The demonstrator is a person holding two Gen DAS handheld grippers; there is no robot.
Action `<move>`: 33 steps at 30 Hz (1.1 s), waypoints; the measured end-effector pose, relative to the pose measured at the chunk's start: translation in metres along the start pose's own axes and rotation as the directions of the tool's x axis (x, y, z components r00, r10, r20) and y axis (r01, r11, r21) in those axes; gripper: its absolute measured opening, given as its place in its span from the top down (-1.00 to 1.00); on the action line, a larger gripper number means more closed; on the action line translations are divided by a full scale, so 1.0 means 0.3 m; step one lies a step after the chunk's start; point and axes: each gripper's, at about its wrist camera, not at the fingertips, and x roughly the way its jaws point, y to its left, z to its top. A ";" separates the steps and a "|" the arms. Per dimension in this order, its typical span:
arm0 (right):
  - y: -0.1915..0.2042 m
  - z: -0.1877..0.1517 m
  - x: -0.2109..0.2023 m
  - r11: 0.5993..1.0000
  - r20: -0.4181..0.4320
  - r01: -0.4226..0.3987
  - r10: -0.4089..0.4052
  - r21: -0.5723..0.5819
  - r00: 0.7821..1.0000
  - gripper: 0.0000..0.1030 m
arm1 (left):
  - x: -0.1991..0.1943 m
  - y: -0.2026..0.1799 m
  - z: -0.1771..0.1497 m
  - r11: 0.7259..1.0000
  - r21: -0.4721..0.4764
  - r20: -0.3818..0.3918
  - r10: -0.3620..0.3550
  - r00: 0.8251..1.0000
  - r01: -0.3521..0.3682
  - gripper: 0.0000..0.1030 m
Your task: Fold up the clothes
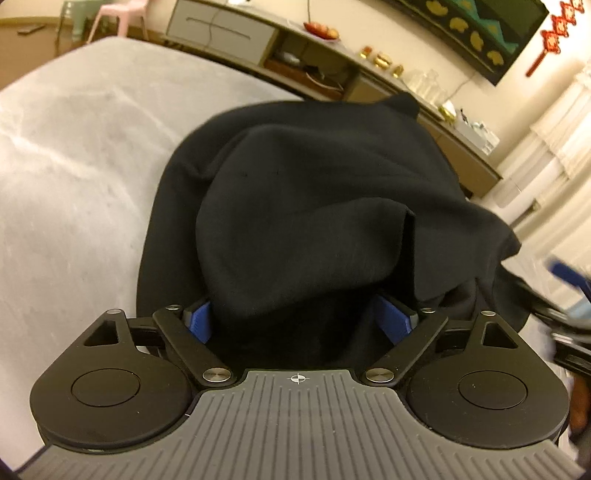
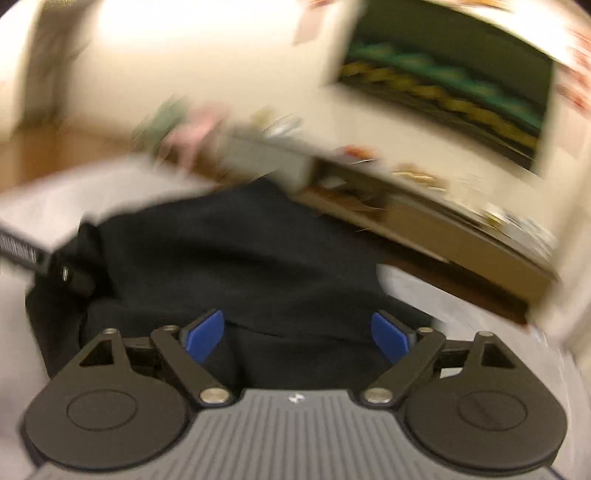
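readable text: none
left gripper [image 2: 22,254] side print: too blurred to read
wall hanging: no legible characters

This is a room in a home, a bedroom or living room. A wide soft surface under a pale grey sheet [image 1: 74,155], a bed by the look of it, fills the foreground. Along the cream wall beyond it runs a long low wooden sideboard with grey drawer fronts [image 1: 221,31], bearing a red dish of fruit [image 1: 320,30], small gold ornaments [image 1: 382,59] and clear glasses [image 1: 424,83]; above hang a large dark framed picture with green and gold shapes [image 1: 476,33] and a red knotted hanging ornament [image 1: 552,37], with a pink plastic chair [image 1: 118,14] further off.
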 end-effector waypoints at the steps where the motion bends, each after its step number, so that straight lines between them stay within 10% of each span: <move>1: 0.044 0.034 0.064 0.996 -0.026 -0.031 0.029 -0.083 0.999 -0.85 | 0.000 0.005 0.000 1.000 -0.008 0.000 0.001 1.000 -0.001 -0.52; 5: 0.200 0.129 0.287 0.927 -0.156 -0.144 0.094 -0.347 0.983 -0.74 | -0.009 0.026 0.006 1.000 -0.030 0.000 -0.006 1.000 0.006 -0.53; 6: 0.227 0.147 0.332 0.909 -0.205 -0.159 0.084 -0.386 0.975 -0.43 | -0.013 0.031 0.012 0.999 -0.029 0.004 -0.013 1.000 0.013 -0.51; 7: 0.230 0.167 0.367 0.903 -0.257 -0.173 0.073 -0.394 0.964 0.51 | -0.020 0.034 0.017 0.999 -0.029 0.010 -0.021 1.000 0.021 -0.48; 8: 0.212 0.192 0.372 0.912 -0.274 -0.166 0.062 -0.376 0.960 0.85 | -0.026 0.035 0.019 0.999 -0.030 0.014 -0.028 1.000 0.028 -0.46; 15: -0.081 0.337 -0.025 0.996 0.022 0.068 -0.067 -0.058 0.997 0.96 | -0.036 0.020 0.031 0.997 -0.049 0.040 -0.063 0.997 0.065 -0.48; 19: -0.405 0.194 -0.392 0.916 0.199 0.202 -0.282 0.346 0.939 0.96 | -0.045 -0.052 0.010 0.995 0.034 0.071 -0.092 0.993 0.090 -0.52; 22: -0.534 -0.084 -0.474 0.776 0.060 0.398 -0.486 0.489 0.872 0.96 | -0.031 -0.138 -0.045 0.984 0.122 0.056 -0.137 0.989 0.130 -0.57; 26: -0.627 -0.516 -0.360 0.623 -0.238 0.531 -0.494 0.574 0.836 0.95 | 0.028 -0.263 -0.162 0.961 0.212 -0.026 -0.177 0.984 0.179 -0.65; 30: -0.595 -0.784 -0.285 0.530 -0.345 0.517 -0.394 0.672 0.852 0.95 | 0.124 -0.389 -0.258 0.948 0.285 -0.076 -0.123 0.990 0.140 -0.68; 33: -0.589 -0.779 -0.307 0.602 -0.234 0.450 -0.404 0.660 0.884 0.94 | 0.175 -0.446 -0.265 0.950 0.309 -0.024 -0.048 0.999 0.053 -0.64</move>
